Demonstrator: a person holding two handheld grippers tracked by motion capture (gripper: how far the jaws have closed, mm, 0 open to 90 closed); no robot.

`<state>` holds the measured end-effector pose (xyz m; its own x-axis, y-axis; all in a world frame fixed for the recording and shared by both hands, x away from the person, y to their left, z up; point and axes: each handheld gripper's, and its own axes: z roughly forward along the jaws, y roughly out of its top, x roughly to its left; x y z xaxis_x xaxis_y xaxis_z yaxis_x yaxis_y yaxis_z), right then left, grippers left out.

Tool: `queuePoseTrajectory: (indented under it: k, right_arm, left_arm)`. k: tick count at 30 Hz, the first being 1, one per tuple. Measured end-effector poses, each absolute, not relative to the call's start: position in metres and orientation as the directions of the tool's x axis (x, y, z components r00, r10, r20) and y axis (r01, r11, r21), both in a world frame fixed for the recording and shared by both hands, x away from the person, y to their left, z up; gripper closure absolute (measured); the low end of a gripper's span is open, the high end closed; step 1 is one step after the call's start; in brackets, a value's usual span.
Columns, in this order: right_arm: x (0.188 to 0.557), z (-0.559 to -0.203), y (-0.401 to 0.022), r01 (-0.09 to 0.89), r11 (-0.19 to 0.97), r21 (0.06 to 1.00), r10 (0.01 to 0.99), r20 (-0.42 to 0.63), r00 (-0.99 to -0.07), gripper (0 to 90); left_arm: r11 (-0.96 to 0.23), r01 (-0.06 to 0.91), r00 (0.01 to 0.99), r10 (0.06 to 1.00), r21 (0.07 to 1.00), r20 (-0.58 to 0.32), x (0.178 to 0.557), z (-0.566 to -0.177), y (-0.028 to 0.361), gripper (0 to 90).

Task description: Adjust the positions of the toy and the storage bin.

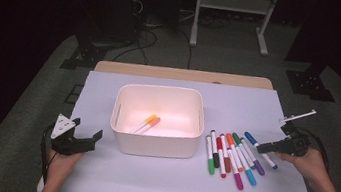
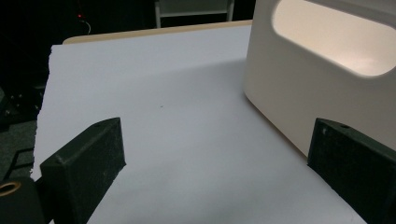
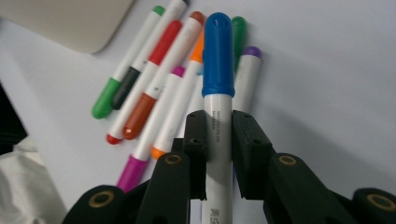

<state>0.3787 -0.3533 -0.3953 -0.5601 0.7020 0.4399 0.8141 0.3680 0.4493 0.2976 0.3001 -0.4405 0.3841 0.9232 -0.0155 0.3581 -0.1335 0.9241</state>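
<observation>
We pinch a blue-capped marker point(image 3: 218, 93) above the bench point(image 1: 166, 186).
Right gripper point(image 3: 219, 135) fingers clamp its white barrel; left gripper point(image 2: 215, 158) fingers stand spread beside the white bin point(image 2: 299, 93), touching nothing.

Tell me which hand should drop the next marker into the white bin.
Right. The right gripper is already shut on the blue marker, beside the row of markers at the bin's right. The left gripper is open and holds nothing, on the bin's far side from them.

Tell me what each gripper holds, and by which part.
The right gripper clamps the blue-capped white marker by its white barrel, just below the cap. The left gripper holds nothing.
</observation>
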Motion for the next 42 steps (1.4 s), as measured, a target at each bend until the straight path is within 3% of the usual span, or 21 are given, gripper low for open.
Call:
queuePoseTrajectory:
  k: [17,34,42]
  right_arm:
    - [0.37,-0.337,-0.32,0.742,0.433,0.511,0.574,0.478,-0.664,75.6]
    - [0.38,-0.26,-0.229,0.599,0.573,0.559,0.414,0.433,-0.801,75.6]
    - [0.386,-0.247,-0.188,0.552,0.616,0.562,0.355,0.427,-0.832,75.6]
  left_arm:
    - [-0.13,0.358,0.381,0.924,0.925,-0.018,0.297,-0.44,0.301,2.6]
    - [-0.117,0.359,0.38,0.924,0.926,-0.031,0.298,-0.441,0.301,2.7]
    - [-0.121,0.355,0.382,0.924,0.927,-0.026,0.297,-0.44,0.301,2.7]
